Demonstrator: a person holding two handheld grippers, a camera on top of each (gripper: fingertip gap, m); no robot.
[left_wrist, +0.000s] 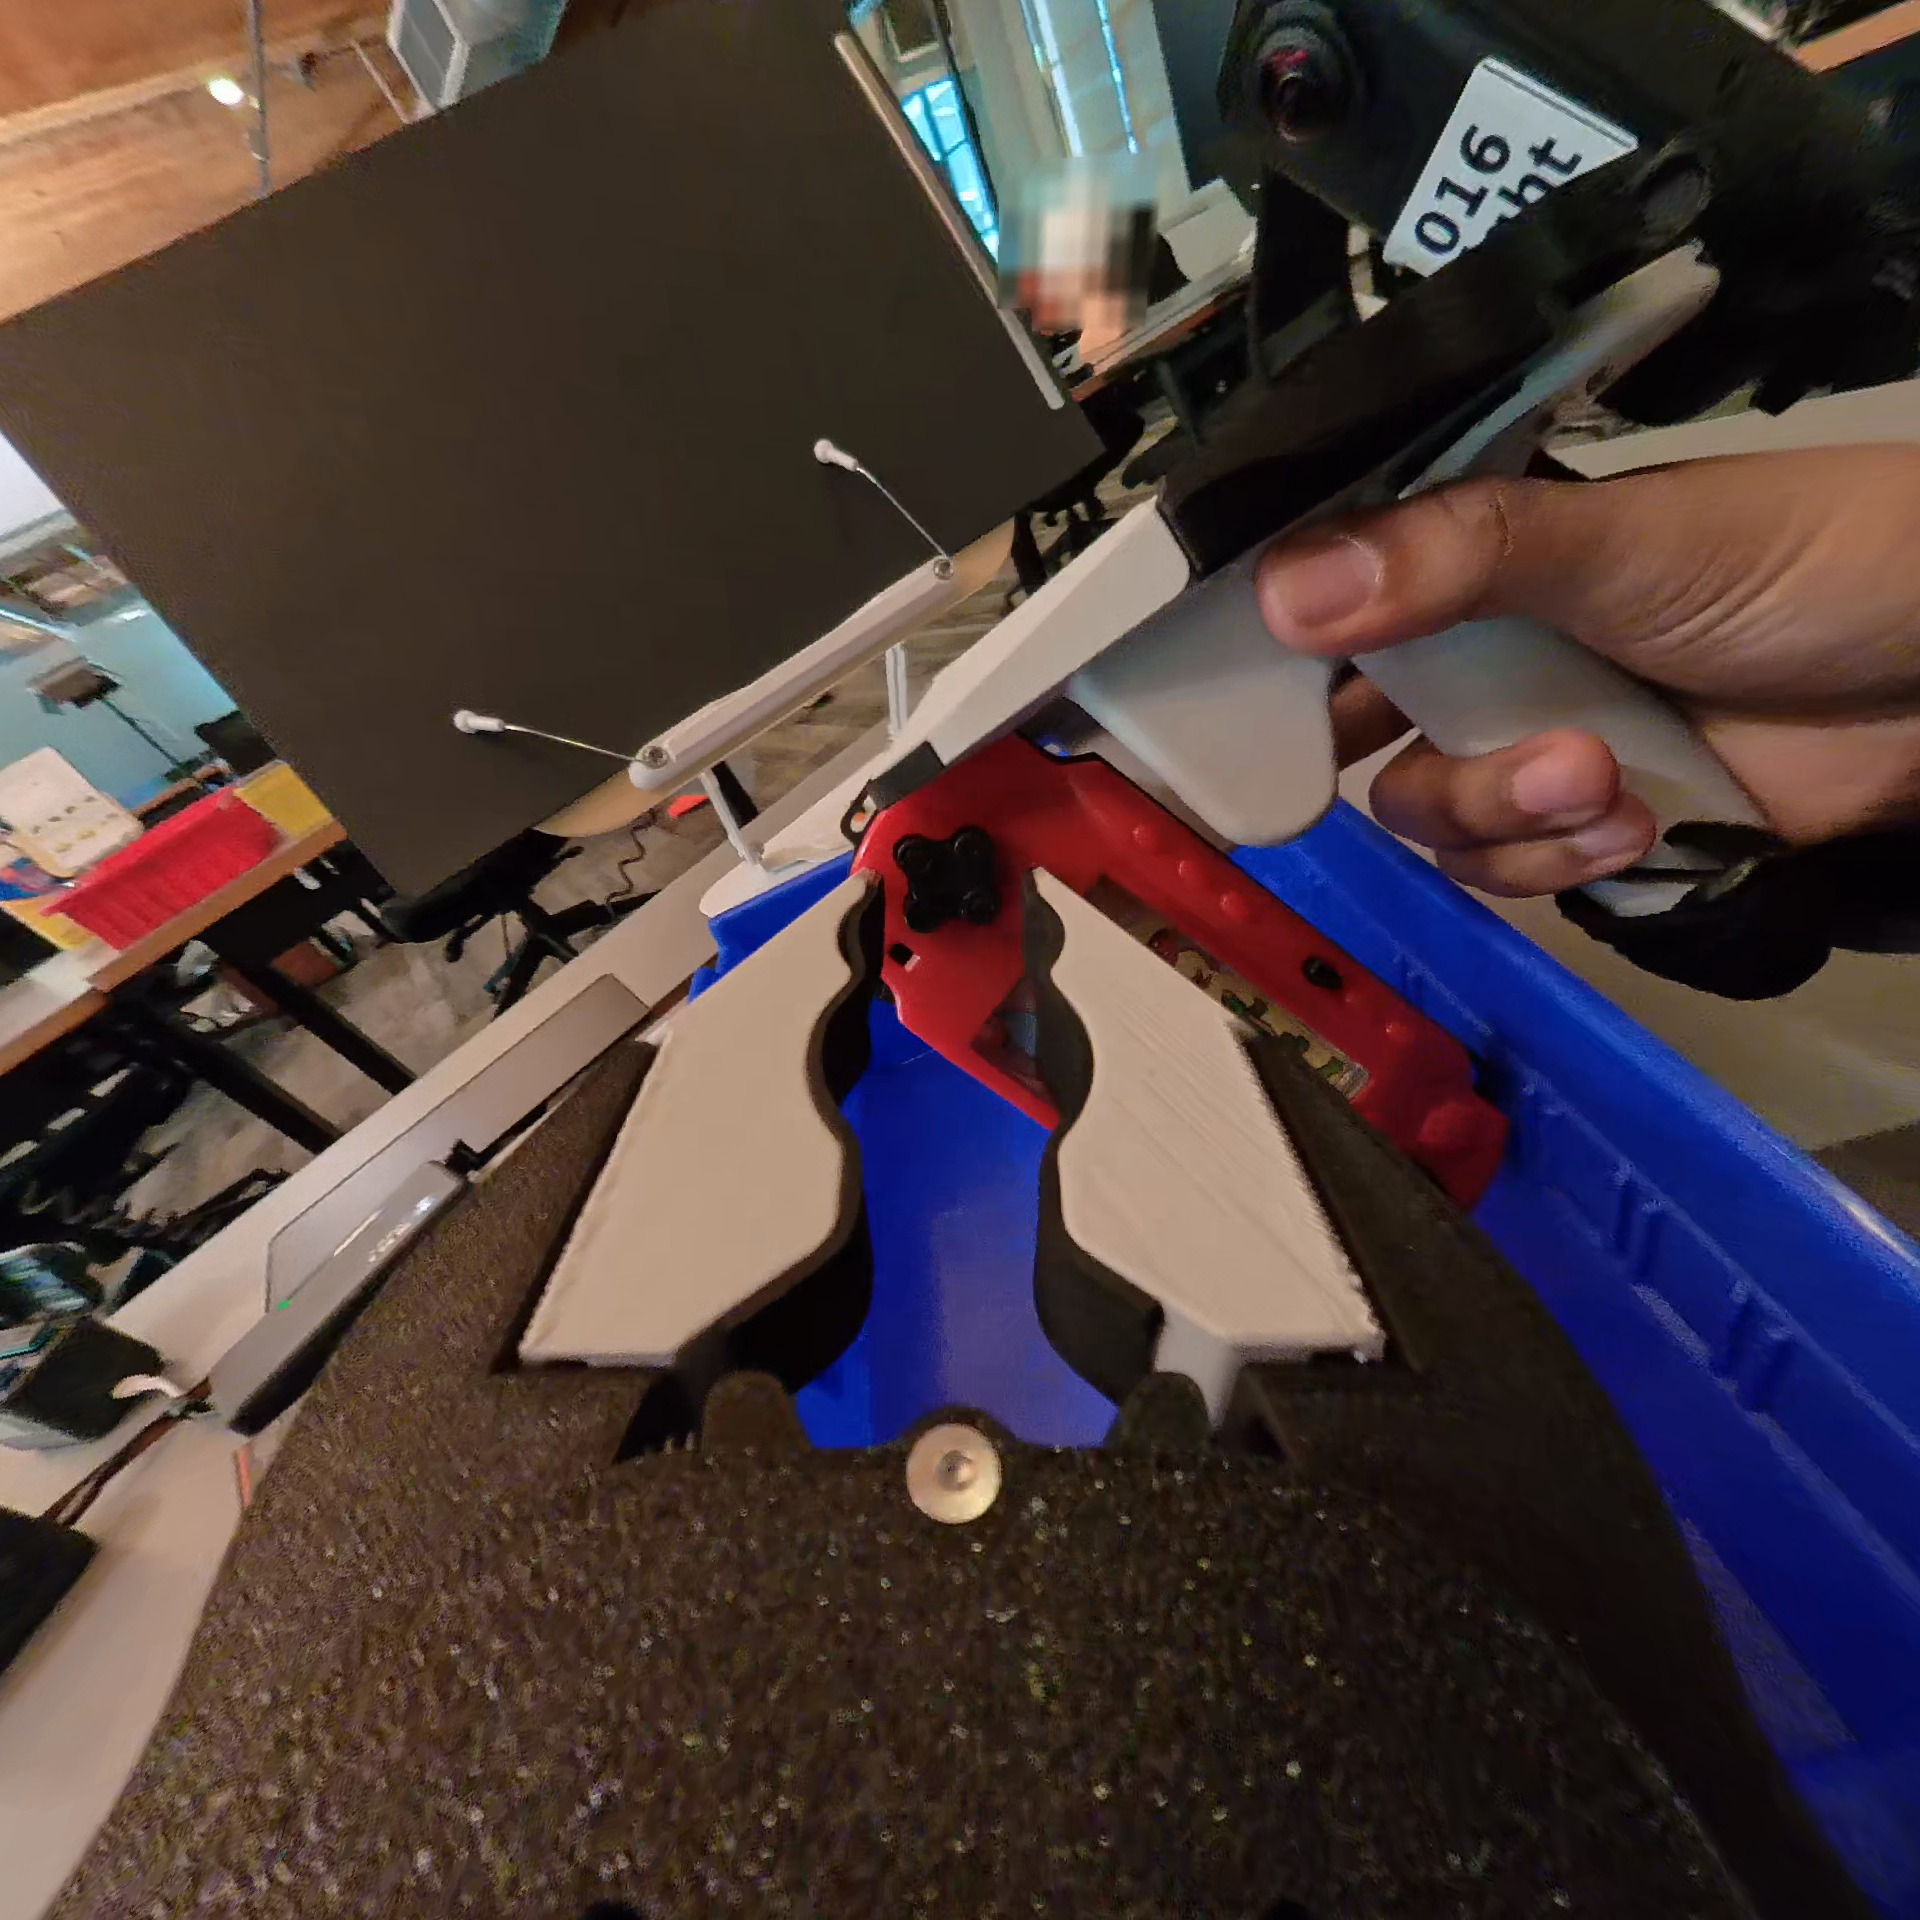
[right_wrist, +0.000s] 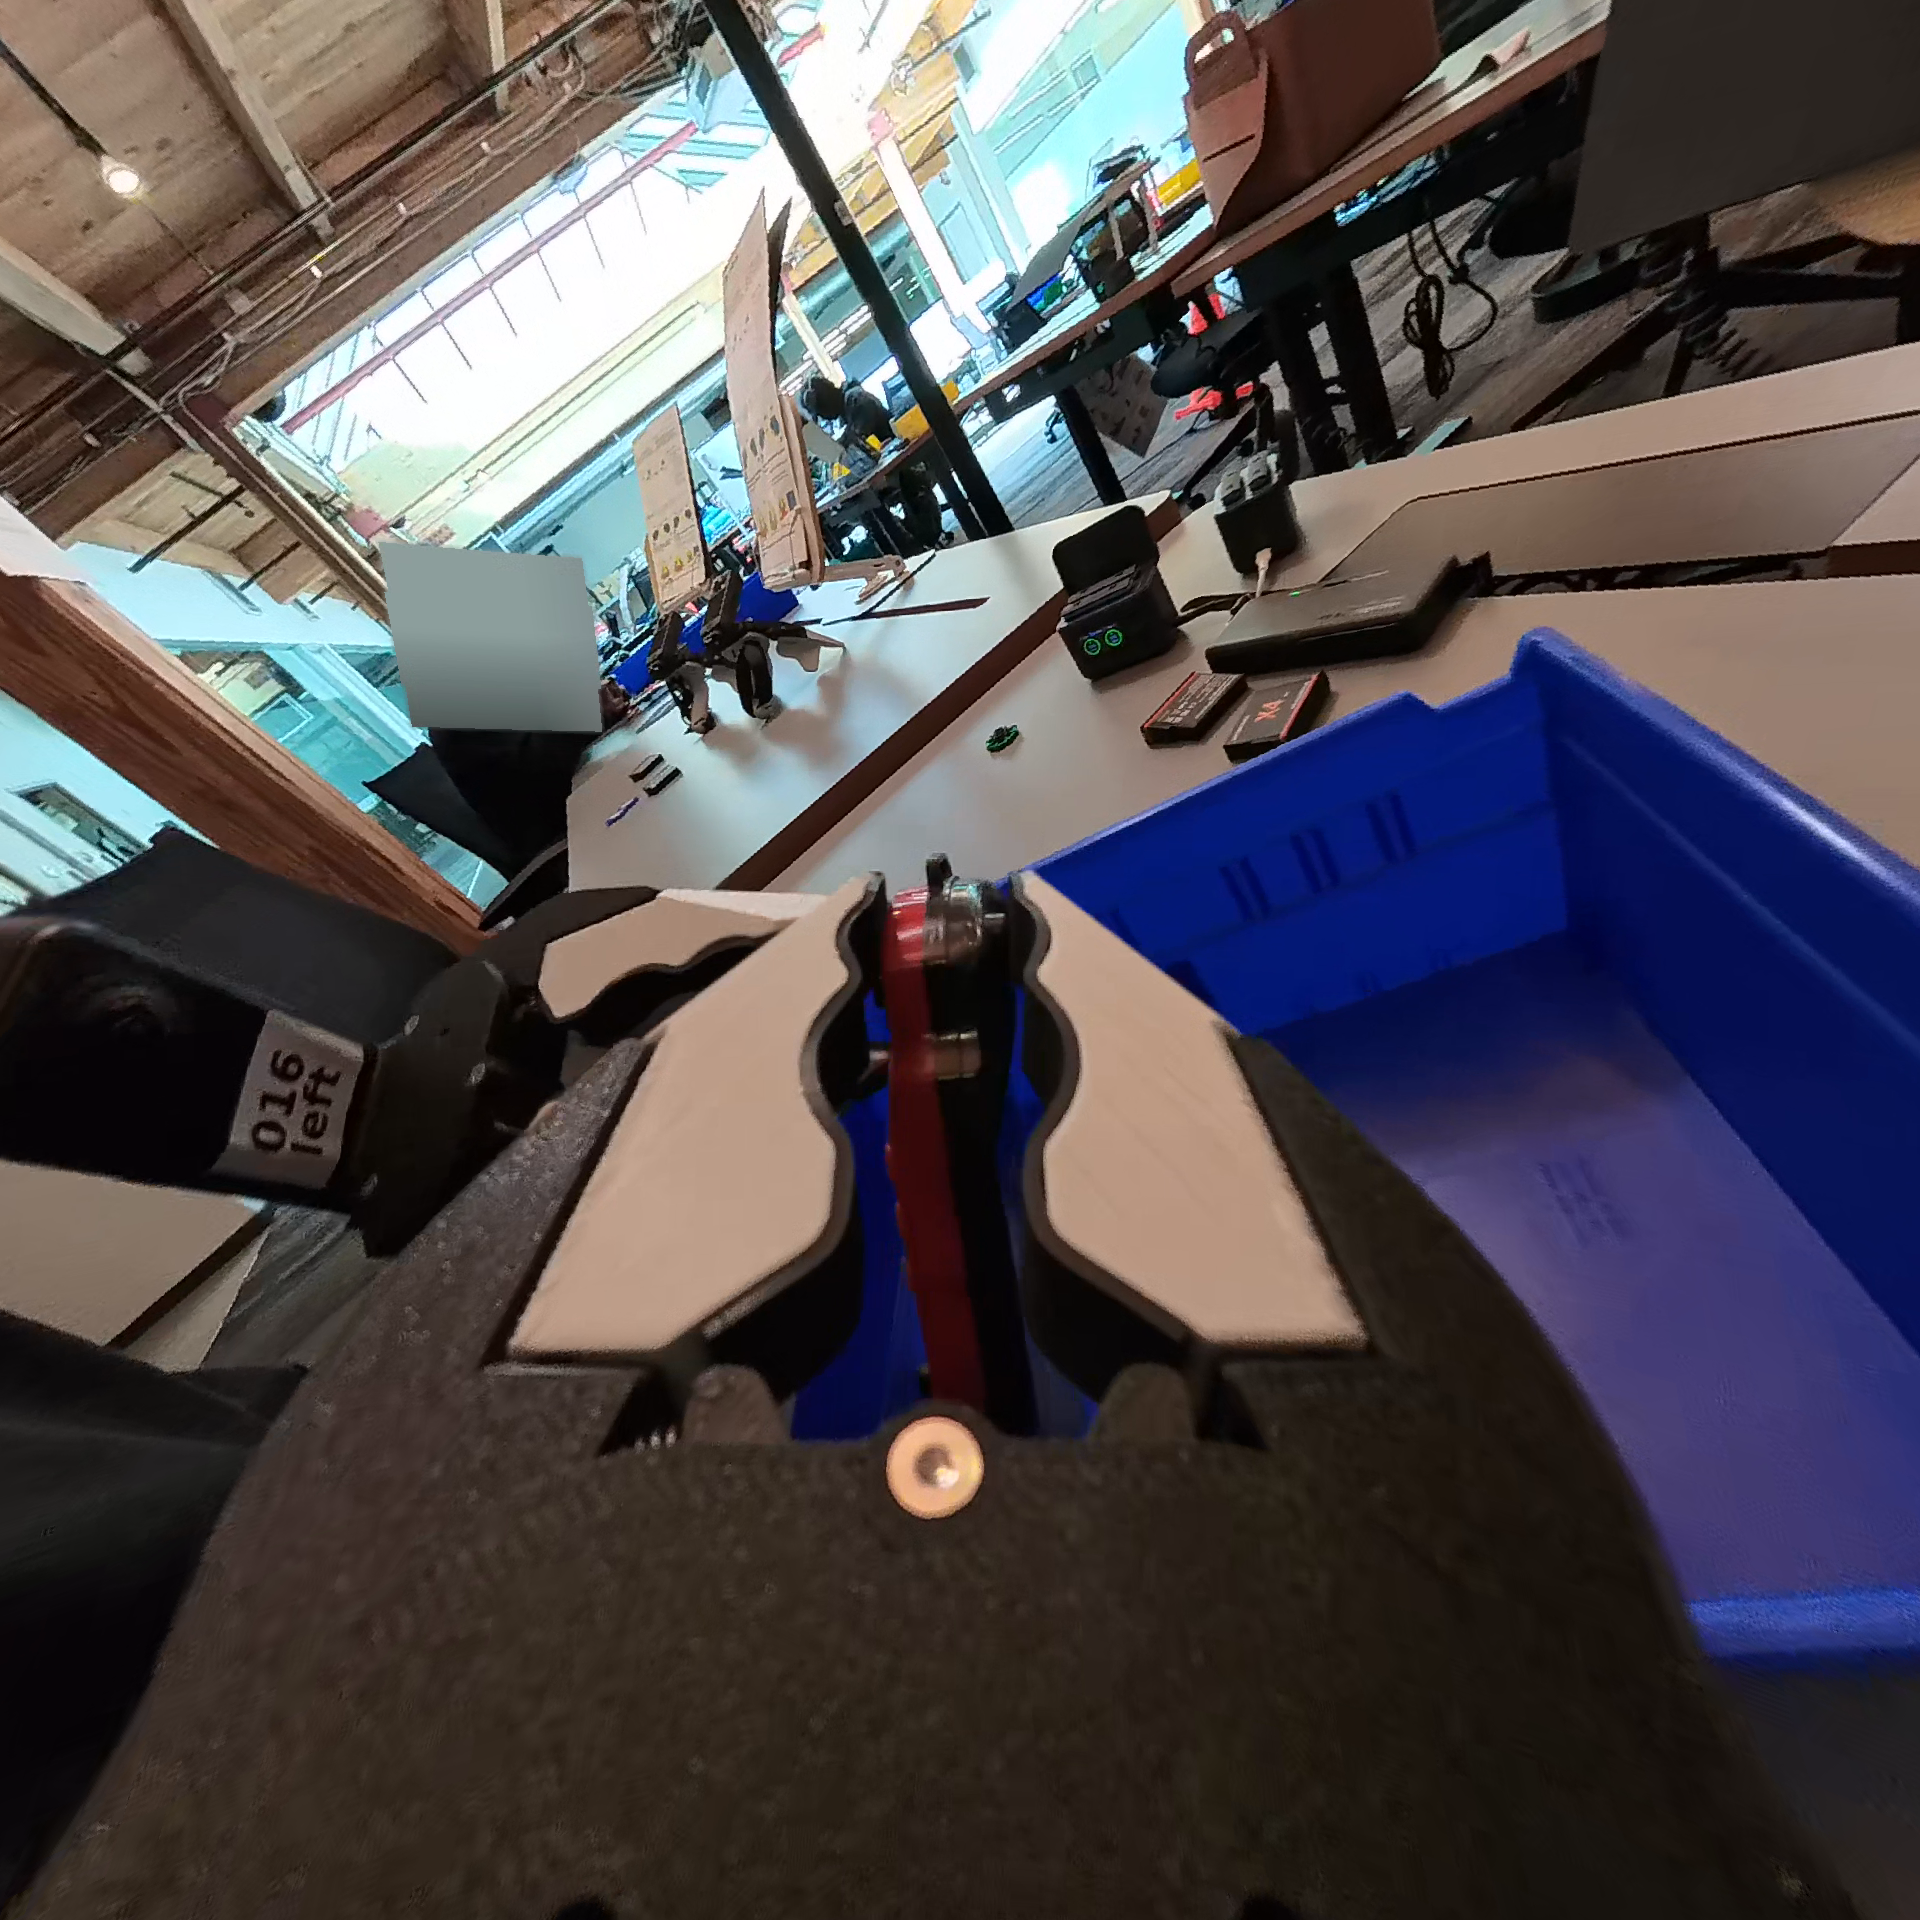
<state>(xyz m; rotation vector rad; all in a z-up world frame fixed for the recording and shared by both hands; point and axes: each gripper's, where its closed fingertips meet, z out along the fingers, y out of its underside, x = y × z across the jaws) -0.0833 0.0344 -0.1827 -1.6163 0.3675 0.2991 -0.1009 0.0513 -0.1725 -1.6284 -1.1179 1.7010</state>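
Note:
A red handheld game console (left_wrist: 1049, 831) with a black cross pad hangs over a blue plastic bin (left_wrist: 1621, 1195). My right gripper (right_wrist: 945, 894) is shut on the console (right_wrist: 920, 1039), seen edge-on between its pads. In the left wrist view the right gripper (left_wrist: 935, 769) comes down from the upper right, held by a hand (left_wrist: 1621, 644). My left gripper (left_wrist: 954, 883) is open, its tips on either side of the console's cross-pad end; the left tip touches the console's edge and the right finger lies in front of its face. The left gripper (right_wrist: 623, 956) also shows beside the right one.
The blue bin (right_wrist: 1558, 790) is open and sits on a pale table (right_wrist: 935, 790). A flat grey device (left_wrist: 364, 1278), a black charger box (right_wrist: 1112, 613), a flat black box (right_wrist: 1340, 613) and two small dark packs (right_wrist: 1236, 712) lie nearby. A black board (left_wrist: 520, 468) stands behind. Less than 4 cm separates the two grippers' tips.

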